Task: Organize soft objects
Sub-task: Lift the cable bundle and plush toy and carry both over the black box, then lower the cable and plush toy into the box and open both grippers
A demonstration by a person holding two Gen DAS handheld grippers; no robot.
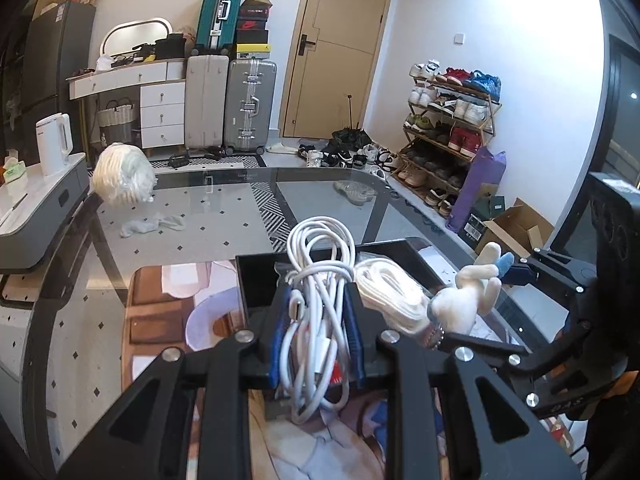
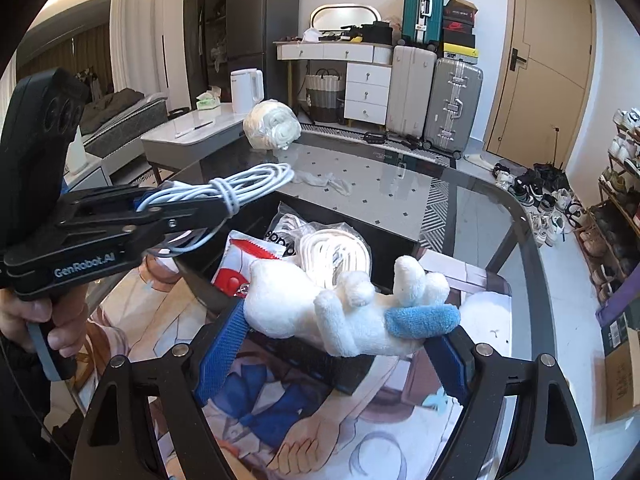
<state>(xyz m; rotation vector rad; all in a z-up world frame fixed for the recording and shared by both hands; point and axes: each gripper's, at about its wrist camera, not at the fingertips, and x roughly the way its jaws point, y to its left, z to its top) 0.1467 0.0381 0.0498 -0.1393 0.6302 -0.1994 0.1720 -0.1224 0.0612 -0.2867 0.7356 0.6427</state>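
Gripping a bundled white charging cable (image 1: 316, 300) between tightly closed blue pads, the left gripper (image 1: 316, 320) holds it over the near edge of a shallow black tray (image 1: 256, 280) on the glass table (image 1: 224, 216). The right gripper (image 2: 332, 344) stands wide, its ribbed blue pads clamped on the two ends of a white plush rabbit (image 2: 348, 308) with a blue ear, which hangs above the tray's front rim.

The likeliest trouble is the cable: its loops are tied only by a few turns of its own cord, and a slack end dangles under the jaws, so it could snag on the tray wall or unwind as it is set down. The rabbit is squeezed only at its extremes; its stuffing gives, so a tilt of the wrist could let it slip or swing. The two grippers are near each other, and lowering both together risks a knock. The tray already holds a flat coil of white webbing (image 2: 336, 256) in crinkly clear plastic and a red-and-white packet (image 2: 236, 264), leaving limited free space.

The cable is smooth, rubbery and springy; the rabbit short-piled and soft. Farther off on the hard, glossy glass sit a rolled white towel in film (image 1: 122, 178) and a limp white sock (image 1: 152, 224), apparently still to be sorted.
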